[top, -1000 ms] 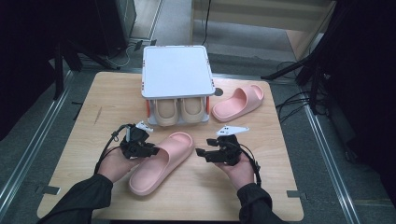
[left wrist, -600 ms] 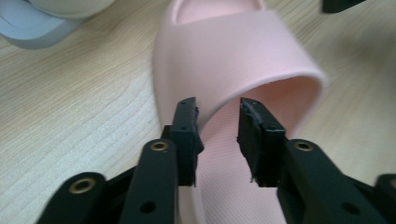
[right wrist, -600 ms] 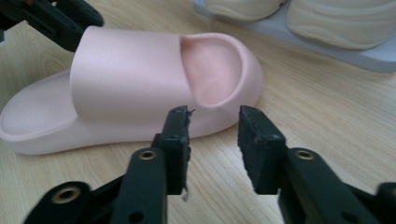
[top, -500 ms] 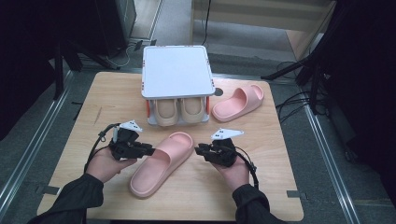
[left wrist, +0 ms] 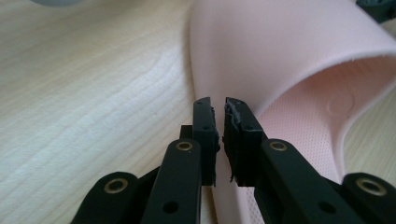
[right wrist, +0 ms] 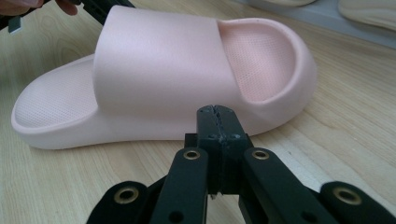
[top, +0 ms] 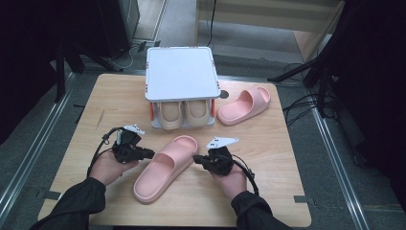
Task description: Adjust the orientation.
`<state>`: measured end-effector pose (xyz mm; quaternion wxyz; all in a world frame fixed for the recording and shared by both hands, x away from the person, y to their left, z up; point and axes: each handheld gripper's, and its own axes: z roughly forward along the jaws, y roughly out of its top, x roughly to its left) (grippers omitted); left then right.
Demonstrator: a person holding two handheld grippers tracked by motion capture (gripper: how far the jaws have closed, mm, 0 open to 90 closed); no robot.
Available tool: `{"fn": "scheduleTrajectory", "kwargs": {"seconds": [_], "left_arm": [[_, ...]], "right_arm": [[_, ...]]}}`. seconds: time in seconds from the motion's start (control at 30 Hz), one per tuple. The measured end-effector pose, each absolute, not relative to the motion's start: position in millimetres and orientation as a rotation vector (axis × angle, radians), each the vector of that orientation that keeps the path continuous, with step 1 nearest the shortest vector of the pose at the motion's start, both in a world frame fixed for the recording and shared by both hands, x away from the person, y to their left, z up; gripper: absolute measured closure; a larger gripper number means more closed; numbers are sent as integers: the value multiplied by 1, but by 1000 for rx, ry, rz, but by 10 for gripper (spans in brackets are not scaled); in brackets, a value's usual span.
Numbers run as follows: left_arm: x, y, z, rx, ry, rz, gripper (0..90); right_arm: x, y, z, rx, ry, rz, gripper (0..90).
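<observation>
Pink slipper (top: 165, 167) between both hands, left tongs (top: 149, 154) closing, narrow gap, empty, right tongs (top: 196, 160) closed, empty, level.

We cannot tell whether the left gripper (left wrist: 219, 109) pinches the slipper (top: 165, 167) edge; its pads cover the contact. The shelf (top: 181, 72) top hides most of the beige pair (top: 184, 112). The left gripper view crops the slipper's heel and toe.
</observation>
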<state>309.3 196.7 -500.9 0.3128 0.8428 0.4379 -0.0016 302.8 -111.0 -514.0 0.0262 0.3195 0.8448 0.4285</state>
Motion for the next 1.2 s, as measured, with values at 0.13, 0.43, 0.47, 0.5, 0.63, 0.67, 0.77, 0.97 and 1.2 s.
{"fn": "scheduleTrajectory", "kwargs": {"seconds": [0.13,0.43,0.47,0.5,0.63,0.67,0.77,0.97,1.2], "left_arm": [[307,195,-500,2224,1146,-18,830],[298,189,-500,2191,1123,-62,810],[296,187,-500,2190,1121,-56,810],[295,187,-499,2194,1115,-53,810],[292,186,-500,2181,1124,-53,803],[291,186,-500,2178,1122,-55,800],[289,185,-499,2170,1121,-37,787],[290,185,-499,2159,1120,-42,781],[289,193,-491,2105,1123,-28,672]], "right_arm": [[305,-107,-517,999,2626,1303,900],[315,-103,-521,1004,2618,1278,892],[316,-102,-521,1002,2618,1275,891],[318,-101,-521,1006,2614,1276,890],[323,-98,-520,1001,2614,1270,886],[323,-97,-520,999,2611,1271,885],[325,-95,-520,995,2612,1267,883],[327,-94,-520,1004,2608,1269,868],[327,-98,-517,1000,2598,1252,800]]}}
